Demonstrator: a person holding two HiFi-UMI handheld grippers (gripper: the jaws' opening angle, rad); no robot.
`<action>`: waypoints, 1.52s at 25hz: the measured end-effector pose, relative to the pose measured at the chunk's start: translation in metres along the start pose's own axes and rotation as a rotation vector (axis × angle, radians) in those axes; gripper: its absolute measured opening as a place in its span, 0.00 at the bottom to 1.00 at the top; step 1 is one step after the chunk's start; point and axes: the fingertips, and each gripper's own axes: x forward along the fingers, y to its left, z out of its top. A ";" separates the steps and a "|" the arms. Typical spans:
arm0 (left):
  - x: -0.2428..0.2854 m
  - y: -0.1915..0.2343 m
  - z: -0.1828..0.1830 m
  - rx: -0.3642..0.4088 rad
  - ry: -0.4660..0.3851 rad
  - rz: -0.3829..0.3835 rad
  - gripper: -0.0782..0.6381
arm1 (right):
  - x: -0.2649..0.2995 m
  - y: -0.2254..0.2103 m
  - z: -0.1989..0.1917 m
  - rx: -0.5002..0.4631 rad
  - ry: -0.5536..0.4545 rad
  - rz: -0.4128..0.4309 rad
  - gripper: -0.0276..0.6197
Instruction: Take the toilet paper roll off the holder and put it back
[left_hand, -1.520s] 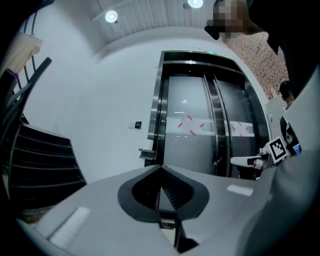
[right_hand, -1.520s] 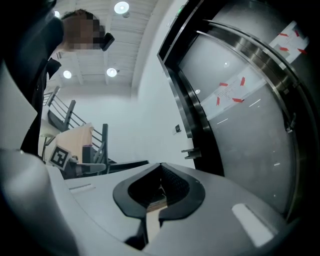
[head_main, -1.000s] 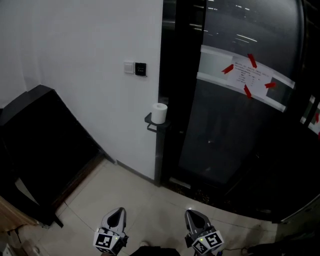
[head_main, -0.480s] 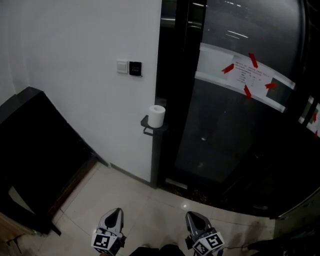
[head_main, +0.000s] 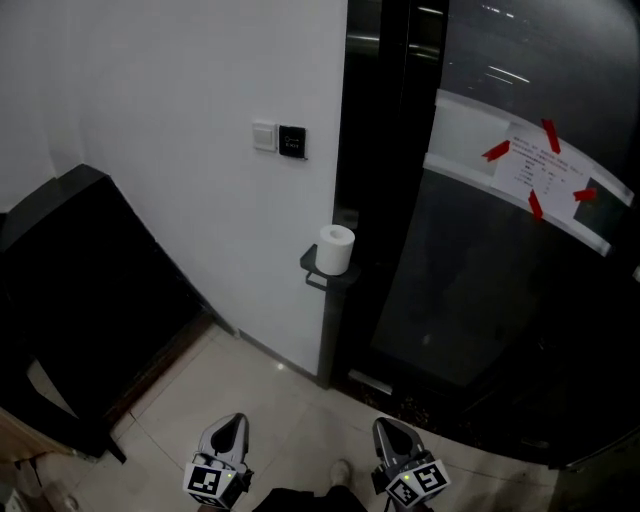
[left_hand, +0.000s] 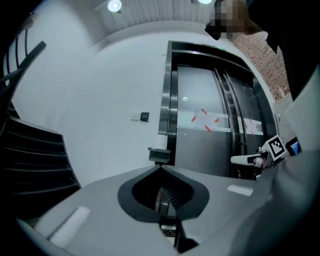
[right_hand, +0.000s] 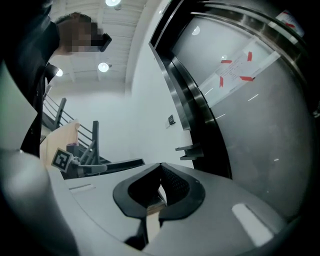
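A white toilet paper roll (head_main: 336, 249) stands upright on a small black holder (head_main: 322, 276) fixed at the wall's corner beside a black door frame. Both grippers are low at the bottom of the head view, far short of the roll. My left gripper (head_main: 229, 434) is shut with nothing in it, and my right gripper (head_main: 392, 437) is shut and empty too. In the left gripper view the holder (left_hand: 159, 154) shows just above the closed jaw tips (left_hand: 161, 167). In the right gripper view the holder (right_hand: 189, 149) sits up and right of the tips (right_hand: 160, 164).
A dark slanted structure (head_main: 80, 290) fills the left side. A white switch (head_main: 264, 135) and a black panel (head_main: 292, 141) are on the wall above the roll. The curved glass door (head_main: 500, 300) carries a notice (head_main: 540, 175) fixed with red tape. A shoe tip (head_main: 341, 470) shows on the pale tiles.
The head view has shifted, so the roll and holder now sit lower and further right in it. Both grippers stay shut at the bottom edge.
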 end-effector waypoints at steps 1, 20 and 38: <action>0.007 0.003 0.001 0.005 -0.007 0.017 0.11 | 0.011 -0.007 0.004 -0.003 -0.004 0.015 0.06; 0.153 -0.032 0.021 0.010 -0.064 0.067 0.11 | 0.100 -0.130 0.059 -0.025 -0.054 0.120 0.06; 0.203 -0.058 0.023 -0.016 -0.063 0.034 0.11 | 0.111 -0.178 0.050 0.037 -0.005 0.140 0.06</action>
